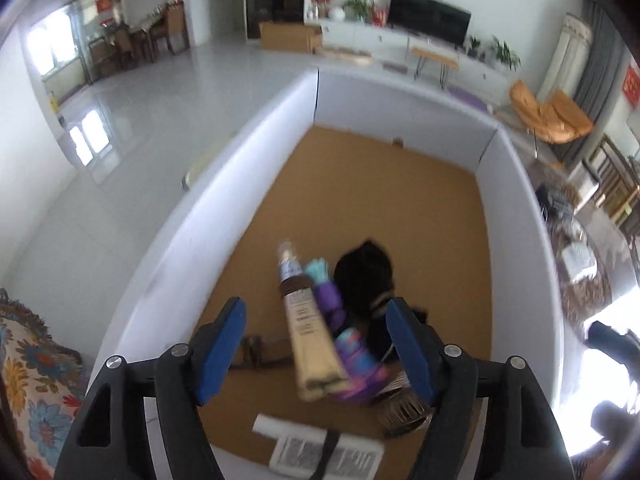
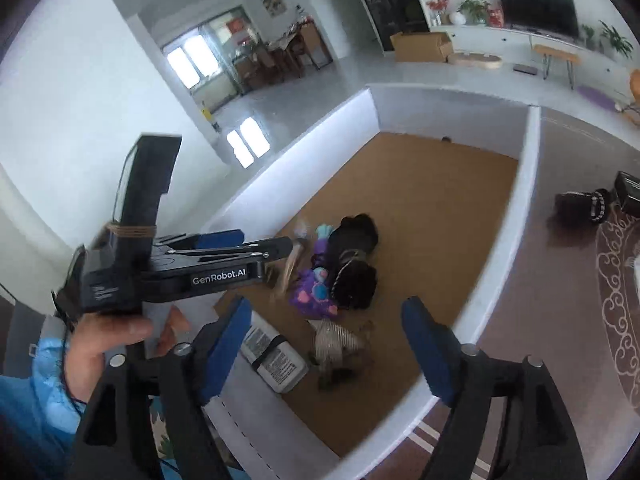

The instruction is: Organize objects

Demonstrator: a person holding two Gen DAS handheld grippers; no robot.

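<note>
A white-walled box (image 1: 192,232) with a brown cork floor holds a pile of things. A beige tube (image 1: 308,340) with a brown cap shows blurred between the pads of my left gripper (image 1: 316,356). The jaws are open and neither pad touches the tube. Beside the tube lie a purple plush toy (image 1: 352,360) and a black soft item (image 1: 364,276). A white printed packet (image 1: 324,452) with a black strap lies nearest. My right gripper (image 2: 328,348) hangs open and empty above the box's near edge, over the packet (image 2: 272,356) and a striped item (image 2: 336,340). The left gripper (image 2: 276,250) reaches in from the left.
A person's hand (image 2: 104,344) in a blue sleeve holds the left gripper. A floral cloth (image 1: 32,380) lies left of the box. To its right are a patterned rug (image 2: 620,288) and a black bag (image 2: 580,204). The far half of the box floor (image 2: 440,184) is bare.
</note>
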